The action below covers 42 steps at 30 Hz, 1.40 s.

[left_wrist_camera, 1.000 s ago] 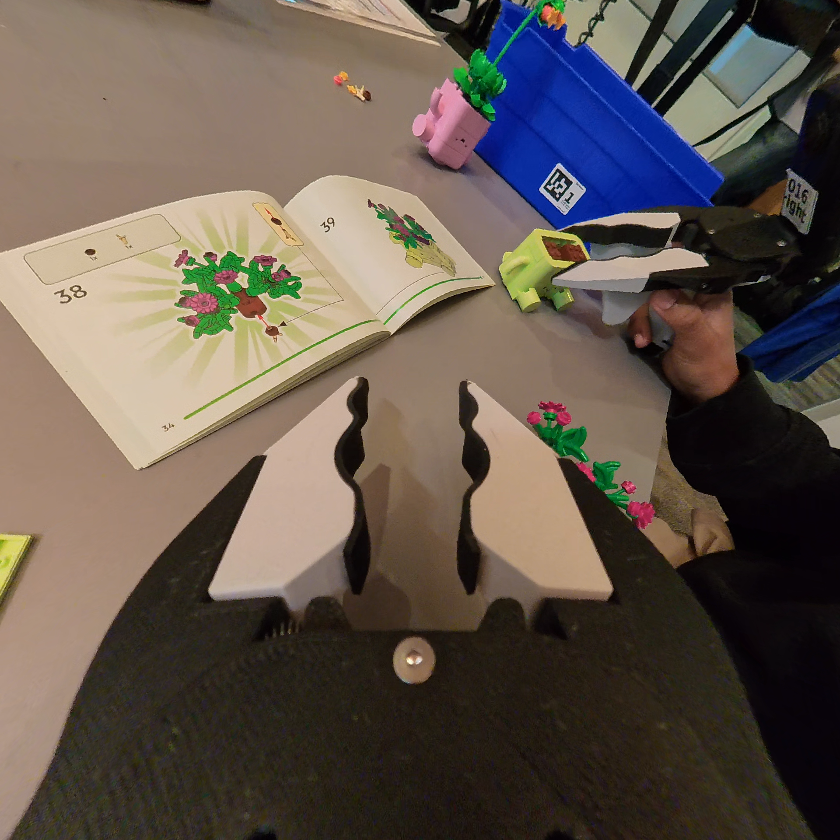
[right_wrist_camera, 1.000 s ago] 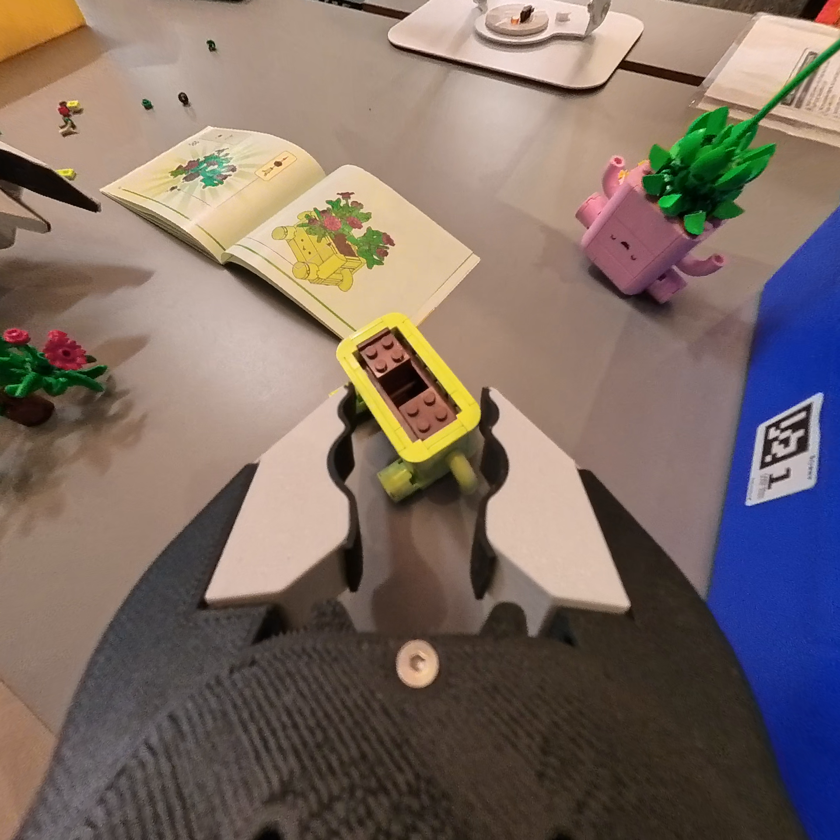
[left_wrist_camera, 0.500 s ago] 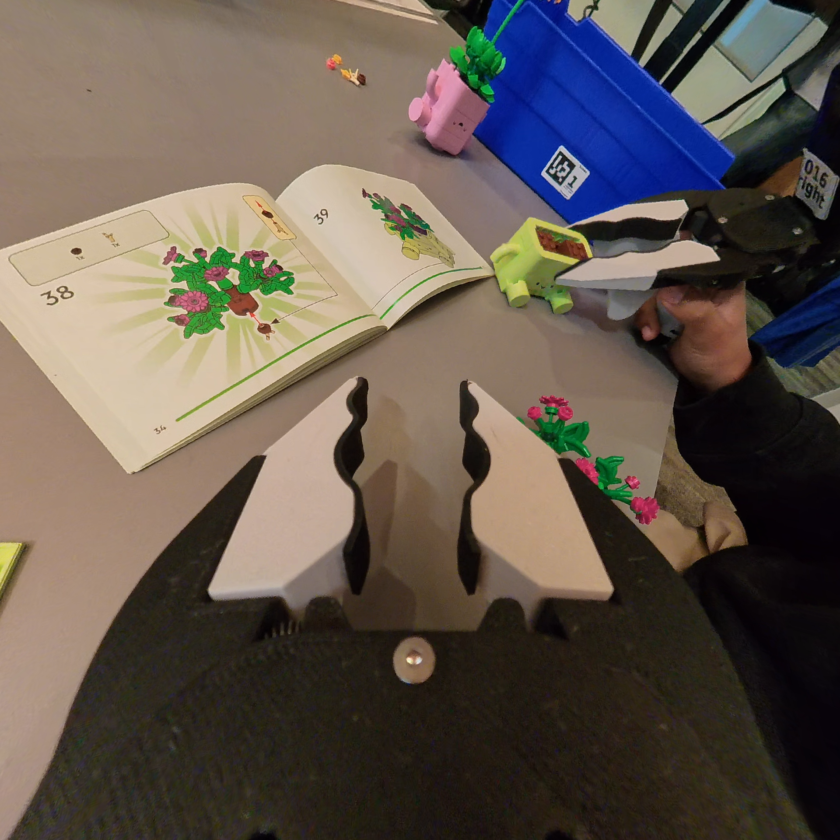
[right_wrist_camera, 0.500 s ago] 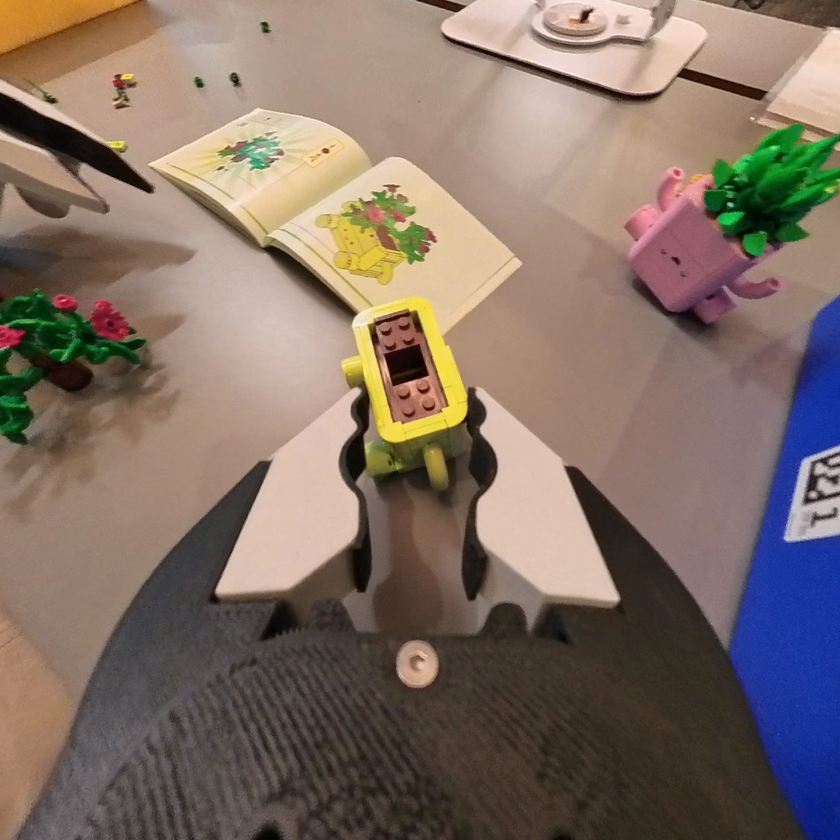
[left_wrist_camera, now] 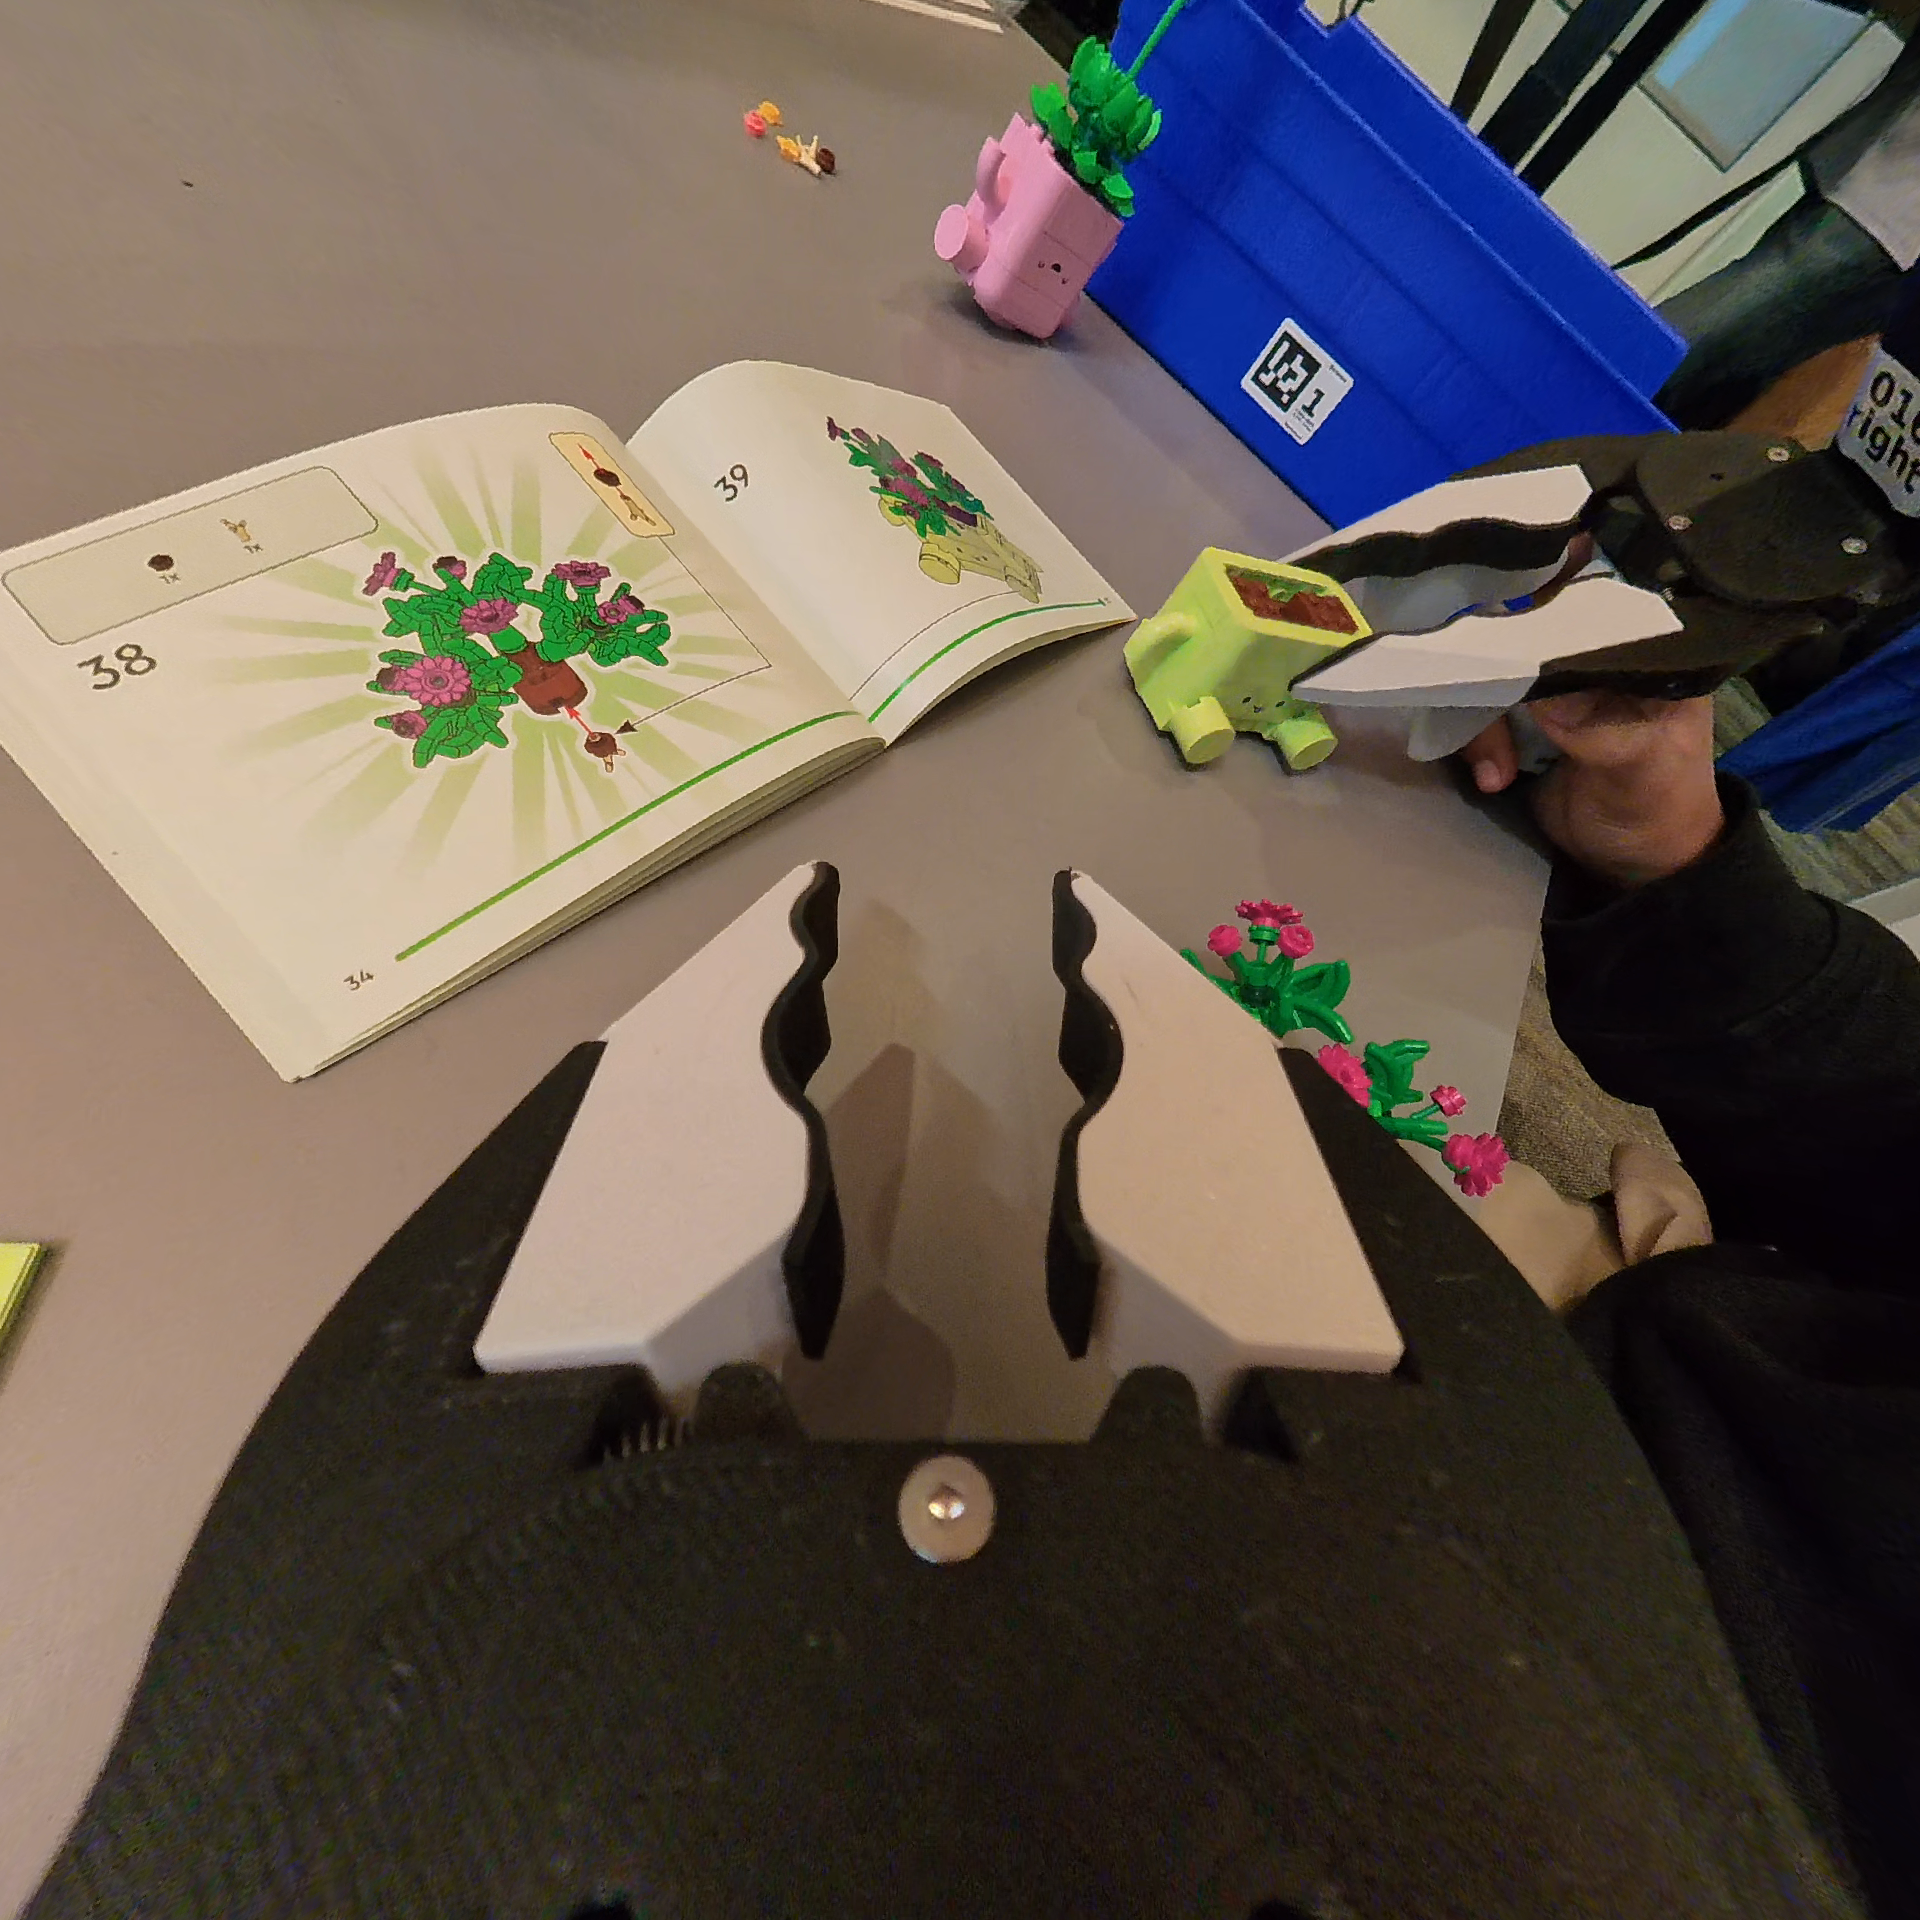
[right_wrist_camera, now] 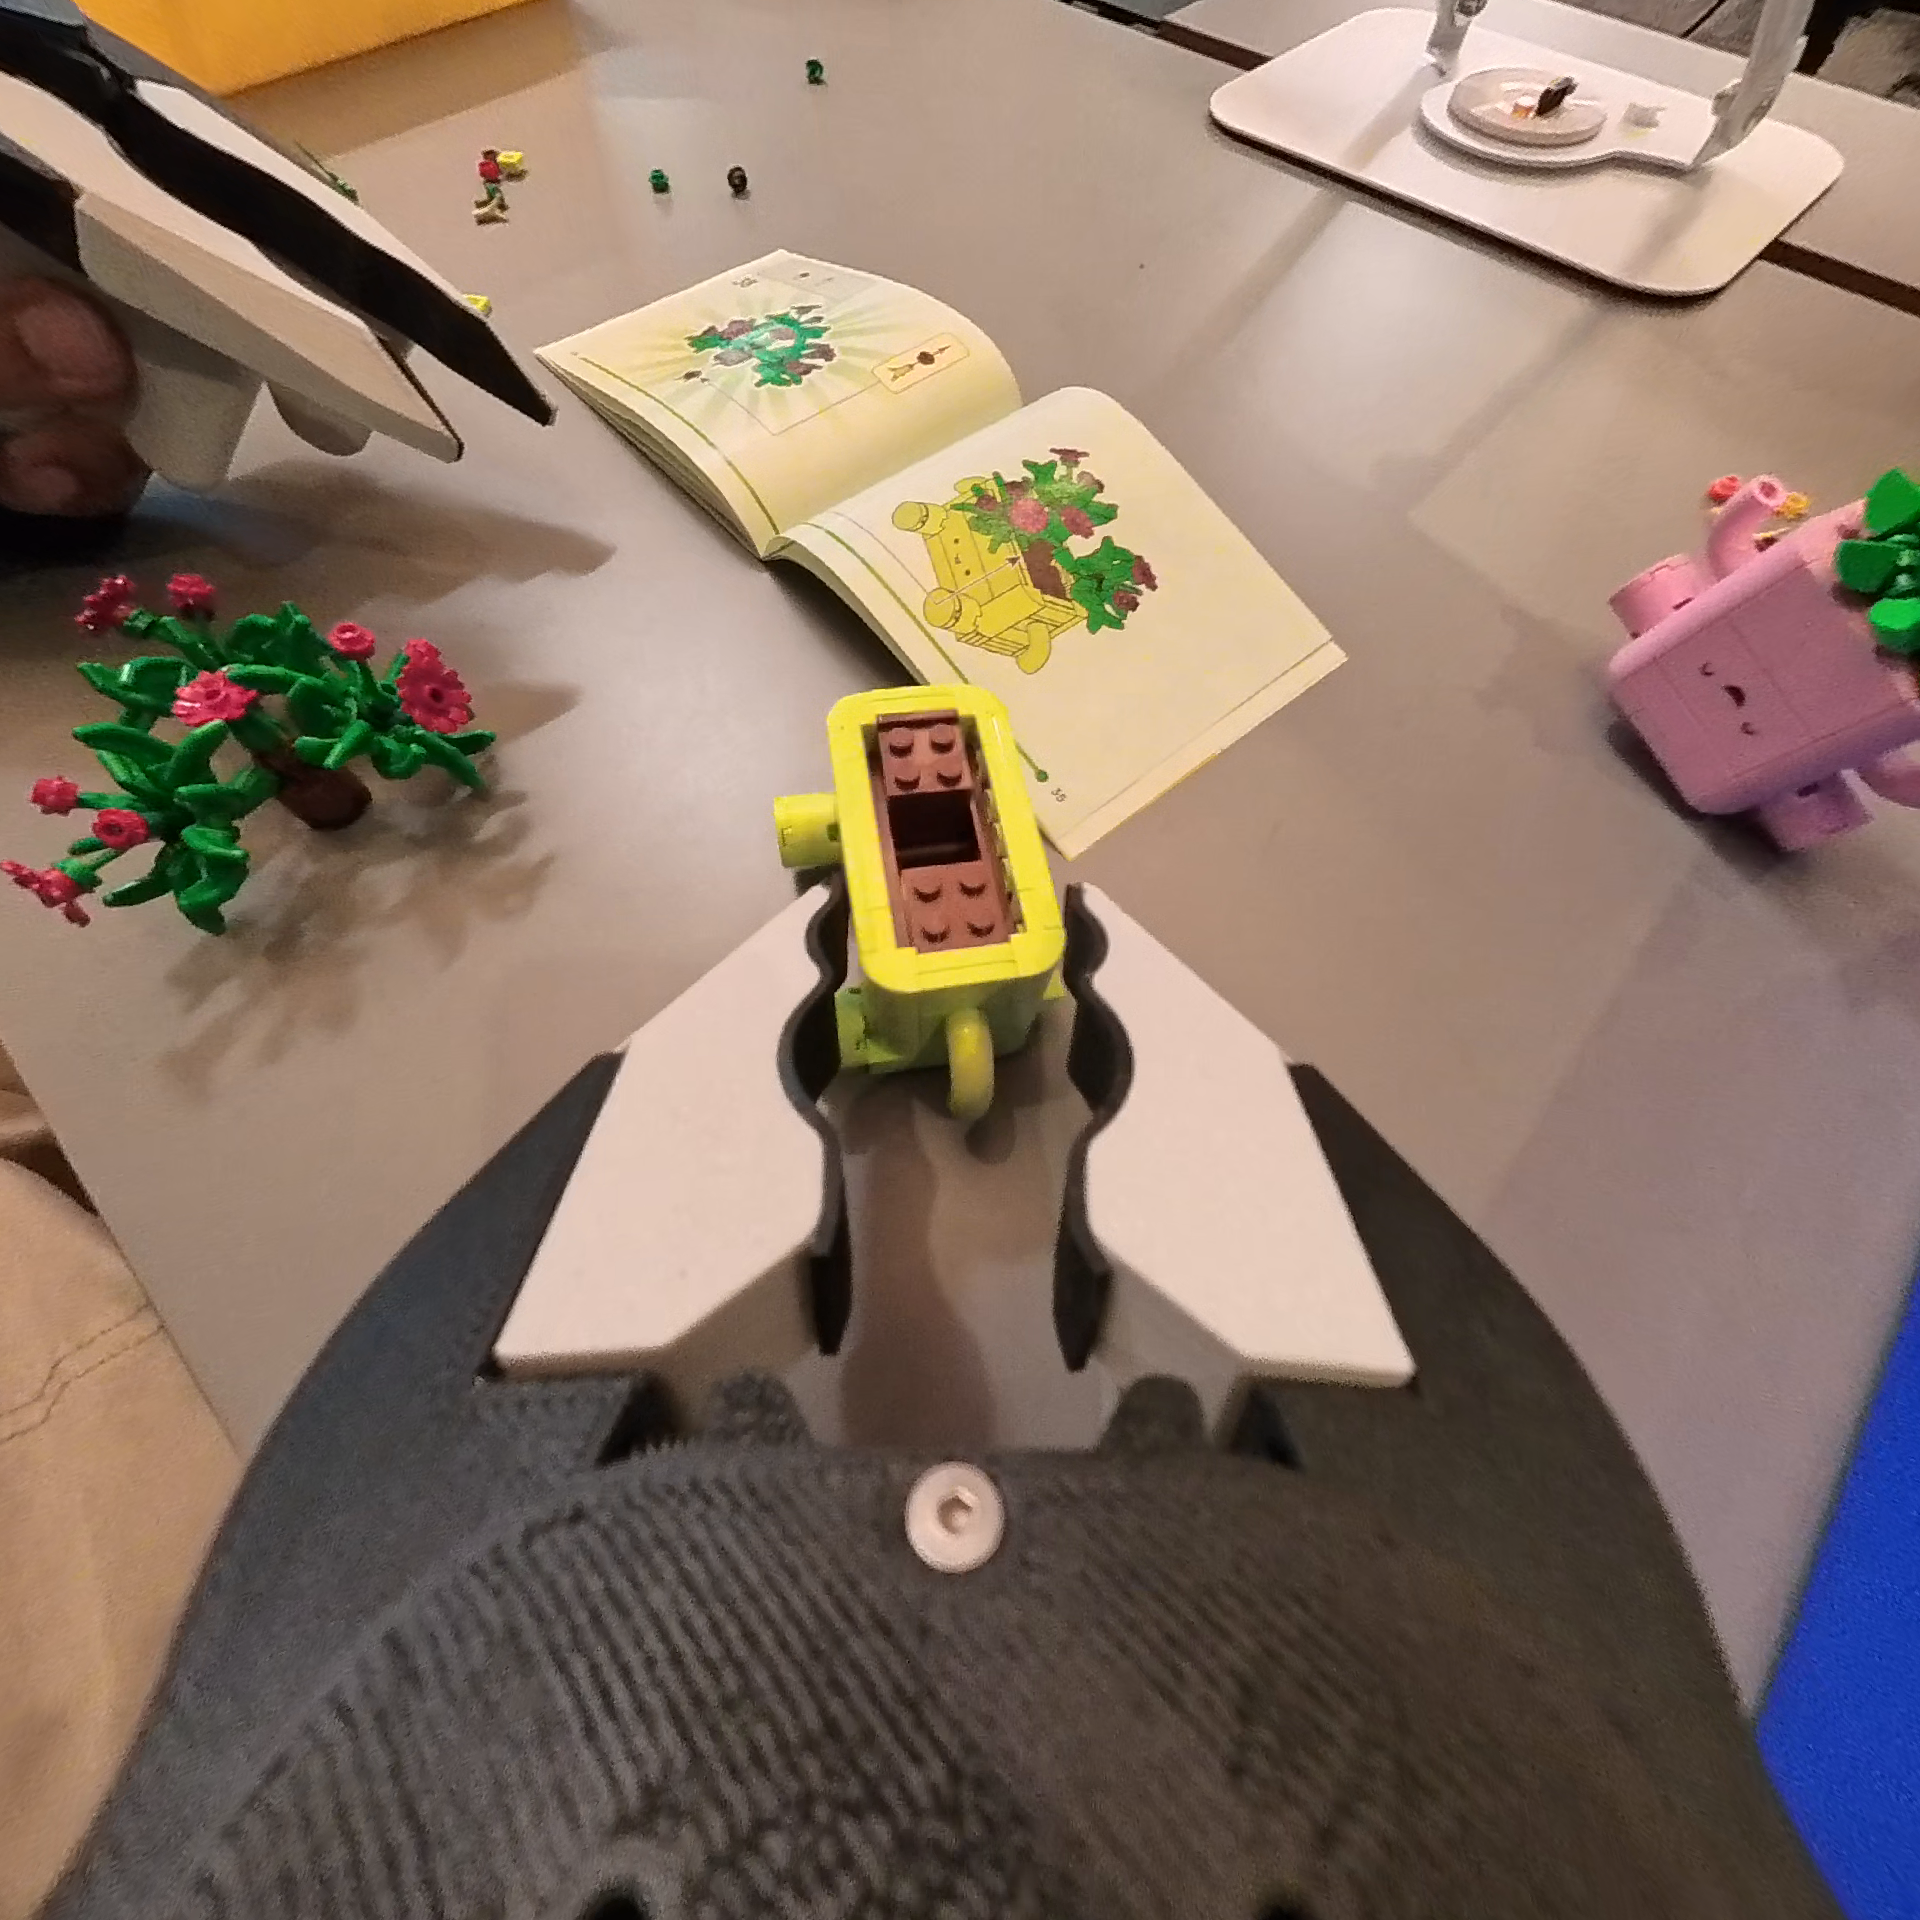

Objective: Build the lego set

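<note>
Currently, the lime-green lego pot (right_wrist_camera: 940, 894) is pinched by its sides between the two fingers of the right gripper (right_wrist_camera: 945, 925), its brown studded top open to view and its round feet on or just above the grey table (right_wrist_camera: 1455, 935); which cannot be told. Beside it, an open instruction booklet (left_wrist_camera: 499, 686) is laid flat on the table. The left gripper (left_wrist_camera: 940, 883) is held over the table with its fingers spread and nothing between them. Near it, toward the table's near edge, a loose green plant with pink flowers (right_wrist_camera: 260, 727) is seen lying on its side. Farther off, a pink lego pot with green leaves (left_wrist_camera: 1039, 218) is set against a blue bin (left_wrist_camera: 1382, 260)
</note>
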Available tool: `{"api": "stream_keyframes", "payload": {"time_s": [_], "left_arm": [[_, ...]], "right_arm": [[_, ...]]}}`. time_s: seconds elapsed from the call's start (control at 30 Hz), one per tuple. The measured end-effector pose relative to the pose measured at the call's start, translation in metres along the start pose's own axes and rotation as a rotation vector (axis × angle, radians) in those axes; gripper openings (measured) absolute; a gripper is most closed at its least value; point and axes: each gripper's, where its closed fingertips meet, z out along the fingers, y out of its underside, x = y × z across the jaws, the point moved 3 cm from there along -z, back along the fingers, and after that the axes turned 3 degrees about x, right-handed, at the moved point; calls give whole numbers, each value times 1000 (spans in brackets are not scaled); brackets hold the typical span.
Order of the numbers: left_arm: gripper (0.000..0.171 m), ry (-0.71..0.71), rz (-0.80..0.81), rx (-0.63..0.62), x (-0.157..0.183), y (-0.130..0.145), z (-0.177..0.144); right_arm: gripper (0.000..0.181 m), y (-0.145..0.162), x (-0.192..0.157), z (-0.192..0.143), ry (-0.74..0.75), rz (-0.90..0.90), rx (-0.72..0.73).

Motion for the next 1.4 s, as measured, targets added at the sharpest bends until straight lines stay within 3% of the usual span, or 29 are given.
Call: {"api": "stream_keyframes", "payload": {"time_s": [1.4], "left_arm": [[40,8,-18,-10,-1,1,0]], "right_arm": [[48,4,-1,5,43,-50,-47]]}}
